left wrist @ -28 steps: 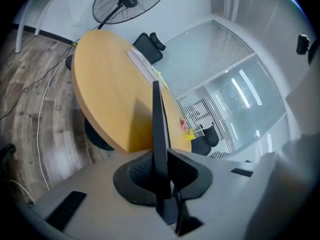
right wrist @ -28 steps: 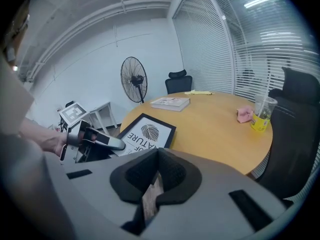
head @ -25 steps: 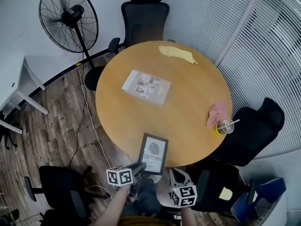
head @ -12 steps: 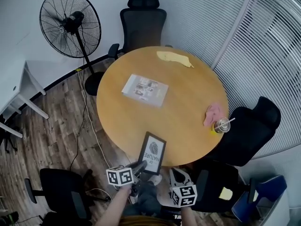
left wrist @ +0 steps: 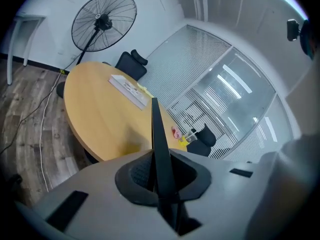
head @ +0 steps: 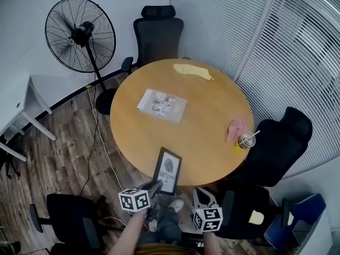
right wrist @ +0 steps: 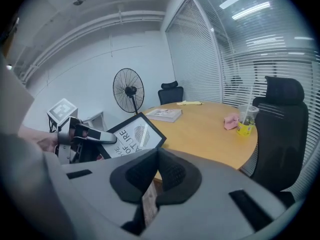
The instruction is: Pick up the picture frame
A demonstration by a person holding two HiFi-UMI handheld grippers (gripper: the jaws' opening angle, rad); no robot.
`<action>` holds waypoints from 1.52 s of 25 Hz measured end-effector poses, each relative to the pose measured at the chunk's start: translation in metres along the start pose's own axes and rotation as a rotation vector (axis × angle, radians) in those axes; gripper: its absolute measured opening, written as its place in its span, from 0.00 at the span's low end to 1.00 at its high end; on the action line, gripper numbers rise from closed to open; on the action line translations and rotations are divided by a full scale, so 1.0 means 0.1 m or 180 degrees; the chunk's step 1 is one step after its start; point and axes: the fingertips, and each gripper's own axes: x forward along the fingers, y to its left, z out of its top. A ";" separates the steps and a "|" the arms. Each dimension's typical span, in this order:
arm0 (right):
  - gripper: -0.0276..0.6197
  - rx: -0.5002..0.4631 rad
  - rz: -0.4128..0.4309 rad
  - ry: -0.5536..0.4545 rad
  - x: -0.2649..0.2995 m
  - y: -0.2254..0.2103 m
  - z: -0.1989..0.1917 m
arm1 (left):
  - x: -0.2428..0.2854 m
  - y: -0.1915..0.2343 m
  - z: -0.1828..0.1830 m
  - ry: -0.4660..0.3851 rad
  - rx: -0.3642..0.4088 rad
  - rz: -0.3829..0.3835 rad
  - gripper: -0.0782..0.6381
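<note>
The picture frame is pinched by the left tool, its lower corner covered. The right tool is pressed together, empty.

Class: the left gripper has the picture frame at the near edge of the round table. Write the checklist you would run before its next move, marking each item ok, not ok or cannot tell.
1. Left gripper shut on the picture frame: ok.
2. Frame's far edge clear of the table: cannot tell; the frame is tilted over the table's near edge.
3. Right gripper holds nothing and is free to help: ok.
4. Cup and pink cloth well away from the frame: ok.
5. Magazine apart from the frame, nearer the middle of the table: ok.
</note>
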 end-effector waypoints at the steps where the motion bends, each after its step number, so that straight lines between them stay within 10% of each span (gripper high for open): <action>1: 0.06 -0.0005 -0.0032 -0.0052 -0.03 0.00 0.04 | -0.03 -0.02 0.01 -0.0012 0.0028 0.0003 0.19; 38: 0.06 -0.0164 -0.0122 -0.0930 -1.06 0.82 0.51 | -1.31 -1.00 0.29 -0.0762 0.0472 -0.0508 0.19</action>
